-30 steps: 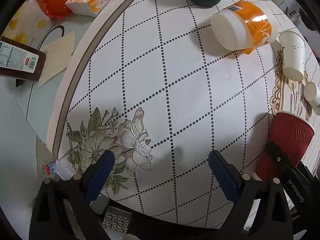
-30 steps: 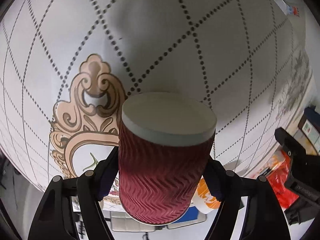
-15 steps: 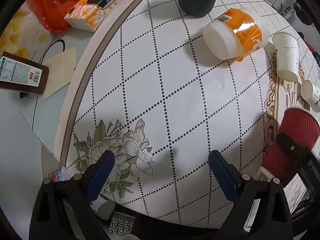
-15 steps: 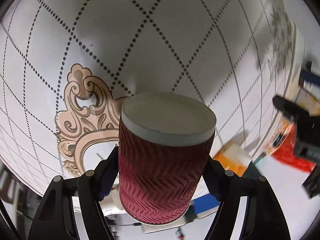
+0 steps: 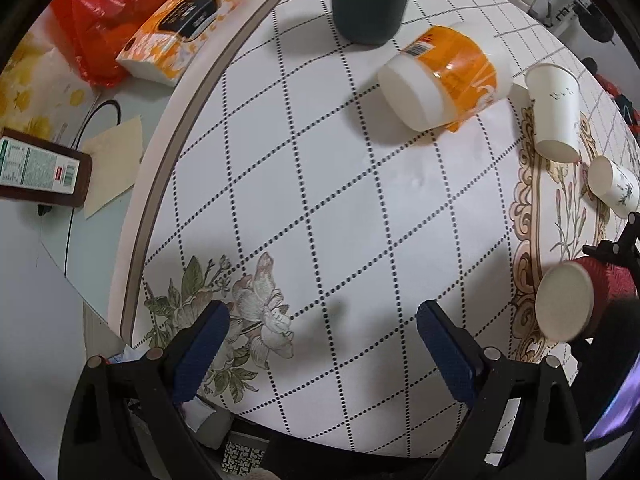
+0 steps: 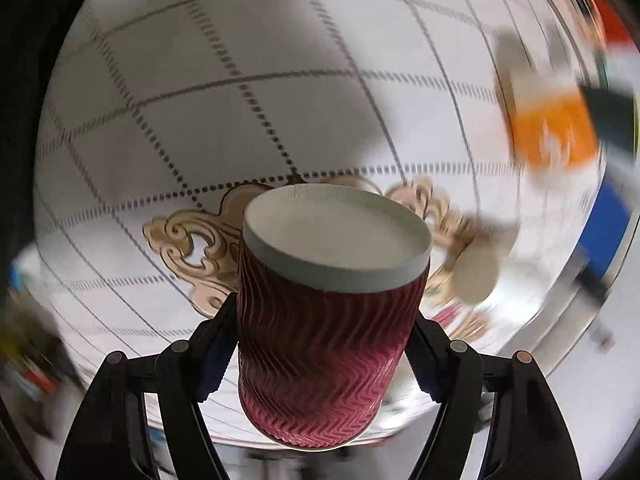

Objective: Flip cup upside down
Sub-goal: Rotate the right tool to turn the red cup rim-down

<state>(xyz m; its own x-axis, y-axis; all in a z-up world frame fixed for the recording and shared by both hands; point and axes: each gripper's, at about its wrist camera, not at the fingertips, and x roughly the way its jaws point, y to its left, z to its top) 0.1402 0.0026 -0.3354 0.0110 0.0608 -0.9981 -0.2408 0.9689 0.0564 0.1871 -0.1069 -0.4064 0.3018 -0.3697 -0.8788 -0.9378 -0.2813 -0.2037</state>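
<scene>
A red ribbed paper cup (image 6: 324, 344) with a white bottom sits between my right gripper's (image 6: 320, 356) fingers, which are shut on its sides. Its white bottom points away from the camera toward the table. In the left wrist view the same cup (image 5: 600, 292) is held above the table at the far right, lying roughly sideways with its white bottom (image 5: 564, 306) facing left. My left gripper (image 5: 320, 344) is open and empty over the flower print on the tablecloth (image 5: 320, 200).
A dark green container (image 5: 368, 0), a tipped orange-and-white tub (image 5: 444, 80) and two white paper cups (image 5: 556, 112) (image 5: 612, 186) are at the far side of the table. A tissue pack (image 5: 180, 28), red bag (image 5: 108, 12) and brown box (image 5: 40, 172) lie left of the table's edge.
My right gripper has swung fast with the red cup, turning it from upright toward its side; the right view is now blurred. My left gripper has stayed open and risen slightly.
</scene>
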